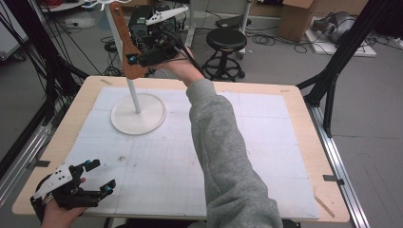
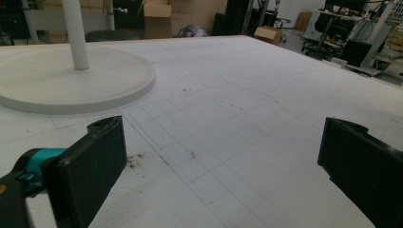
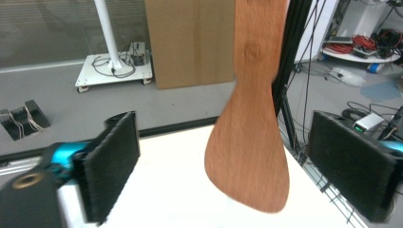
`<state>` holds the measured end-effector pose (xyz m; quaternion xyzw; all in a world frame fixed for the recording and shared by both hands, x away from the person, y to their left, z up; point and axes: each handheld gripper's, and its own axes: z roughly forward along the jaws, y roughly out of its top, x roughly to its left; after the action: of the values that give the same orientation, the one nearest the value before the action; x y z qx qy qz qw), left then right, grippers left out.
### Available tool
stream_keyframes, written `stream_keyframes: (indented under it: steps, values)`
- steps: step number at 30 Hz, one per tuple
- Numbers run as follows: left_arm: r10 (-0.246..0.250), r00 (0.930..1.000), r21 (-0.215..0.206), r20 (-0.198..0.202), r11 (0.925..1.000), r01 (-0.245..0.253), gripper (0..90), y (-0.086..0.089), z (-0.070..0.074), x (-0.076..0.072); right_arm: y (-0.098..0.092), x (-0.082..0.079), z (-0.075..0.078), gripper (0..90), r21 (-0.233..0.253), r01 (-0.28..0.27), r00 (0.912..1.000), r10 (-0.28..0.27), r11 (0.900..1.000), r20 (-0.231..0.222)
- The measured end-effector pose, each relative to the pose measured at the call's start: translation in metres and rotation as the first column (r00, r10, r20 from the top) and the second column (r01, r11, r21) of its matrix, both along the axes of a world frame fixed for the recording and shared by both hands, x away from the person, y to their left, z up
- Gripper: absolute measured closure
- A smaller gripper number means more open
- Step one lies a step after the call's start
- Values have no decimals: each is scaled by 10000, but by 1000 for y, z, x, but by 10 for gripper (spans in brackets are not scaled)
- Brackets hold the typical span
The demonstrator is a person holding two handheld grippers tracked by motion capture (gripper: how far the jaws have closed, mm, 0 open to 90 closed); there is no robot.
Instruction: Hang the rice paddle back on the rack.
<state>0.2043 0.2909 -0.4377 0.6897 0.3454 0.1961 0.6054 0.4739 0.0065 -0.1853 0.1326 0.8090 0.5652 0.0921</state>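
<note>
So the right gripper (image 1: pixel 142 57) is up high past the far edge of the table (image 1: pixel 304 142), its jaws spread wide with the wooden spatula (image 1: pixel 124 42) hanging between them; in the right gripper view the spatula's (image 3: pixel 249 142) broad rounded blade points down and there's a clear gap to each of the 2 pads, so nothing is pinching it. In the high view the spatula sits right beside the thin post of the white stand (image 1: pixel 139 114), whose round base rests on the far-left part of the white mat (image 1: pixel 247 137). The left gripper (image 1: pixel 97 178) hangs low at the near-left corner, close to the table's front edge, jaws spread and holding nothing. From the left gripper view, the stand's base (image 2: pixel 71 85) is off ahead and the gridded mat stretches open across the middle and right side, lots of free room there.
</note>
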Motion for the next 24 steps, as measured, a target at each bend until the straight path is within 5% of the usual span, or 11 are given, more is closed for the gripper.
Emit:
stream_keyframes:
  steps: [2,24]
  values:
    - [8,10000,3,3,10000,-8,29,0,0,0,-5,-2,-2,0,44,36,10000,-36,10000,-35]
    - [-399,9992,-21,65,9992,399,29,-12,1,17,-75,-22,-30,0,228,-5,9998,10,9997,-184]
